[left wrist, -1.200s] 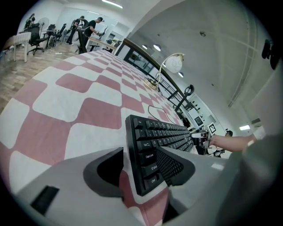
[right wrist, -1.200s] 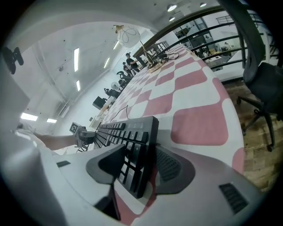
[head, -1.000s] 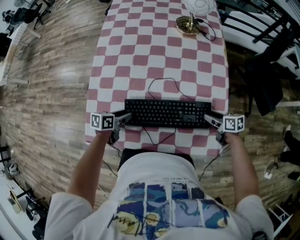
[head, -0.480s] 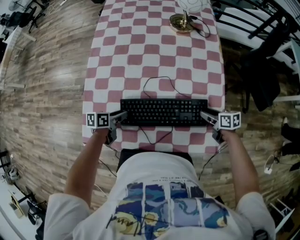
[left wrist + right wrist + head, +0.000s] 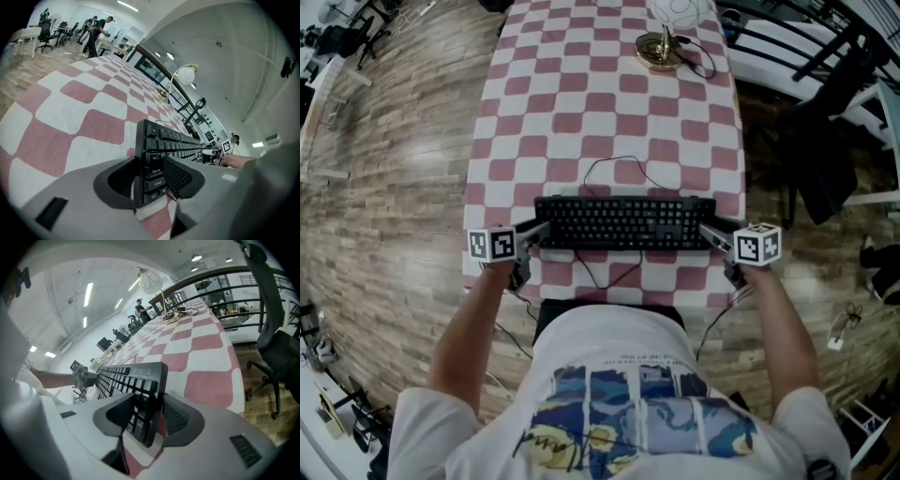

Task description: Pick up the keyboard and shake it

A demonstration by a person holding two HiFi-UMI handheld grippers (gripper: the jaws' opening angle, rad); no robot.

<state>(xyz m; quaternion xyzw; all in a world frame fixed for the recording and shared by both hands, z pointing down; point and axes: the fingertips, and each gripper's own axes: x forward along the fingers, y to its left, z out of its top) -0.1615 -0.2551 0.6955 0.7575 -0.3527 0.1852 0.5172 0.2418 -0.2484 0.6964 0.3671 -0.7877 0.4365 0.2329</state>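
A black keyboard [image 5: 623,223] lies across the near end of the pink-and-white checked table [image 5: 581,103], its thin cable [image 5: 619,161] looping behind it. My left gripper [image 5: 536,231] has the keyboard's left end [image 5: 152,161] between its jaws. These jaws have just been closing, and one pad sits on the keys and the other against the underside. My right gripper [image 5: 709,232] has likewise been closing on the right end [image 5: 145,394], which fills its gap. Whether the keyboard has left the cloth I cannot tell.
A brass-based desk lamp [image 5: 661,47] with its cord stands at the table's far end. Black chairs [image 5: 830,141] crowd the right side on the wooden floor [image 5: 384,187]. The table's near edge is just below the keyboard, against the person's body.
Both grippers' jaws have drawn in around the keyboard's two ends. The hands and the keyboard have hardly shifted on the table.
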